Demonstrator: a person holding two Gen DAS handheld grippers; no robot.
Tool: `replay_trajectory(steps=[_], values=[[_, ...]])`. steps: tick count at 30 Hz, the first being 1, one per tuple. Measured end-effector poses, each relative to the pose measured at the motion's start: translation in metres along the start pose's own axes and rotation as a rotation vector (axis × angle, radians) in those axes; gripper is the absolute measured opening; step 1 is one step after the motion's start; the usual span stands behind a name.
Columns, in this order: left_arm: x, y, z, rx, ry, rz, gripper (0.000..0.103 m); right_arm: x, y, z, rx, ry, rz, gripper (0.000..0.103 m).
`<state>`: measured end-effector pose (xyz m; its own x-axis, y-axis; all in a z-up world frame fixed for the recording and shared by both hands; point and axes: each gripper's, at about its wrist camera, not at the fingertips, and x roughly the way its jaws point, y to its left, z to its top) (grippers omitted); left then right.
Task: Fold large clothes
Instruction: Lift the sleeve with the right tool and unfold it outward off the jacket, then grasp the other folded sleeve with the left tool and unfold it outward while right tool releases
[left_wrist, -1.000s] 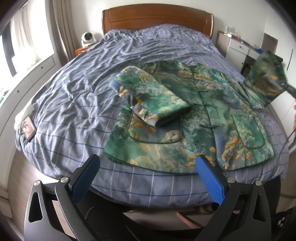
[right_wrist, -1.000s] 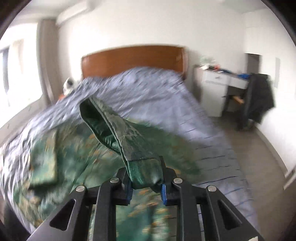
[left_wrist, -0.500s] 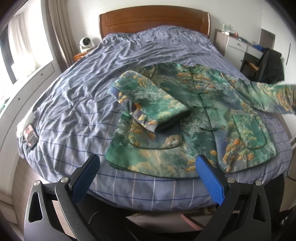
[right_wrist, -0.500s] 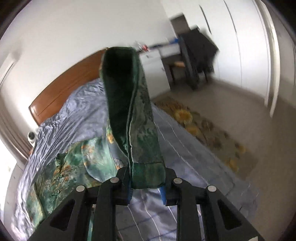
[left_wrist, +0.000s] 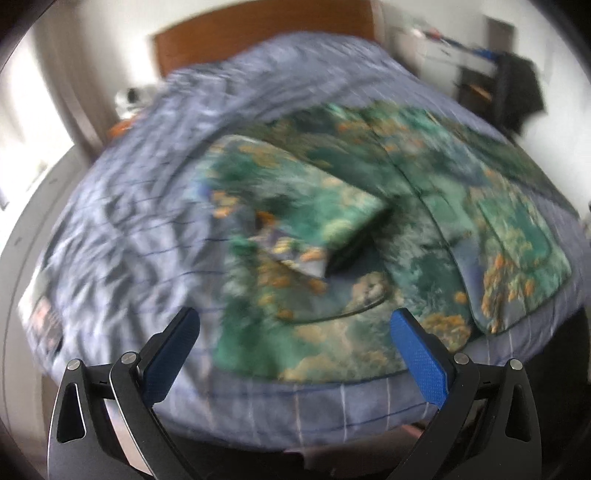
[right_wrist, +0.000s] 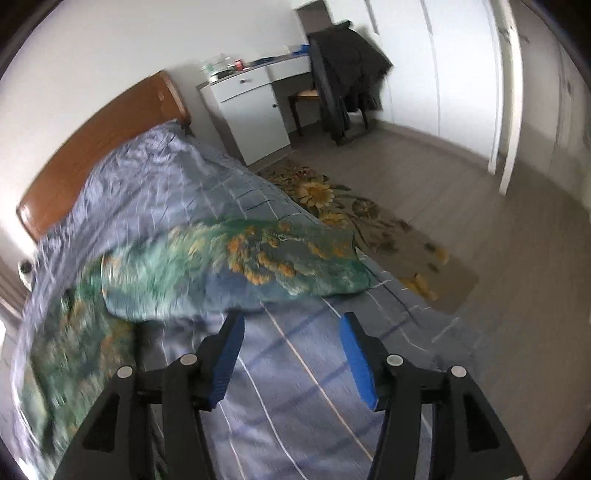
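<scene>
A green jacket (left_wrist: 373, 236) printed with orange and blue patches lies face up on the blue checked bed (left_wrist: 140, 229). Its left sleeve (left_wrist: 295, 206) is folded across the chest. In the right wrist view the other sleeve (right_wrist: 240, 266) lies spread on the cover, just beyond my right gripper (right_wrist: 291, 328). That gripper's jaws are opening and nothing sits between them. My left gripper (left_wrist: 295, 328) hangs open over the jacket's hem near the foot of the bed, holding nothing. The left wrist view is blurred by motion.
A wooden headboard (right_wrist: 92, 147) backs the bed. A white dresser (right_wrist: 251, 110) and a chair draped with dark clothes (right_wrist: 347, 74) stand to the right. A floral rug (right_wrist: 362, 229) lies on the grey floor beside the bed. A small object (left_wrist: 44, 317) rests at the bed's left edge.
My right gripper swung the sleeve out to the side, lowered it onto the bed and let go. My left gripper moved closer to the jacket.
</scene>
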<state>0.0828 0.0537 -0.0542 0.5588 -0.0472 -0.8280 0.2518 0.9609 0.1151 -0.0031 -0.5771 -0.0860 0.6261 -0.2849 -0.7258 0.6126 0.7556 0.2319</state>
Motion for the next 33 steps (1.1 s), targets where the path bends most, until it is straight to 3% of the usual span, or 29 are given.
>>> replay_trajectory(steps=[3, 5, 6, 9, 12, 13, 15, 16, 17, 20, 24, 31, 33], values=[[0.039, -0.033, 0.016, 0.189, 0.008, -0.005, 0.103, -0.02, 0.012, -0.018, -0.077, 0.0, 0.003, 0.056], [0.071, -0.058, 0.025, 0.356, -0.003, 0.06, 0.103, -0.033, 0.018, -0.031, -0.097, 0.012, 0.028, 0.056], [0.085, -0.062, 0.028, 0.392, 0.009, 0.082, 0.103, -0.04, 0.021, -0.038, -0.102, 0.024, 0.054, 0.056], [0.131, -0.054, 0.047, 0.405, 0.092, 0.083, 0.103, -0.055, 0.038, -0.057, -0.132, 0.055, 0.123, 0.056], [0.149, -0.033, 0.061, 0.34, 0.136, -0.013, 0.098, -0.07, 0.06, -0.077, -0.199, 0.074, 0.175, 0.056], [0.15, -0.027, 0.065, 0.318, 0.142, -0.067, 0.09, -0.074, 0.068, -0.084, -0.225, 0.078, 0.188, 0.056], [0.148, -0.017, 0.07, 0.281, 0.162, -0.16, 0.03, -0.079, 0.081, -0.092, -0.263, 0.084, 0.206, 0.056], [0.143, -0.008, 0.072, 0.244, 0.163, -0.201, 0.016, -0.082, 0.089, -0.096, -0.282, 0.085, 0.219, 0.056], [0.137, -0.002, 0.073, 0.215, 0.15, -0.21, 0.01, -0.085, 0.097, -0.099, -0.297, 0.079, 0.233, 0.056], [0.102, 0.026, 0.077, 0.11, 0.066, -0.223, 0.009, -0.094, 0.121, -0.107, -0.351, 0.058, 0.281, 0.056], [0.045, 0.095, 0.078, -0.065, -0.063, -0.161, 0.009, -0.106, 0.15, -0.116, -0.43, 0.045, 0.337, 0.056], [-0.007, 0.227, 0.067, -0.308, -0.157, 0.079, 0.015, -0.12, 0.181, -0.122, -0.497, 0.013, 0.395, 0.056], [-0.011, 0.259, 0.056, -0.372, -0.164, 0.172, 0.029, -0.119, 0.188, -0.123, -0.5, 0.014, 0.406, 0.056]])
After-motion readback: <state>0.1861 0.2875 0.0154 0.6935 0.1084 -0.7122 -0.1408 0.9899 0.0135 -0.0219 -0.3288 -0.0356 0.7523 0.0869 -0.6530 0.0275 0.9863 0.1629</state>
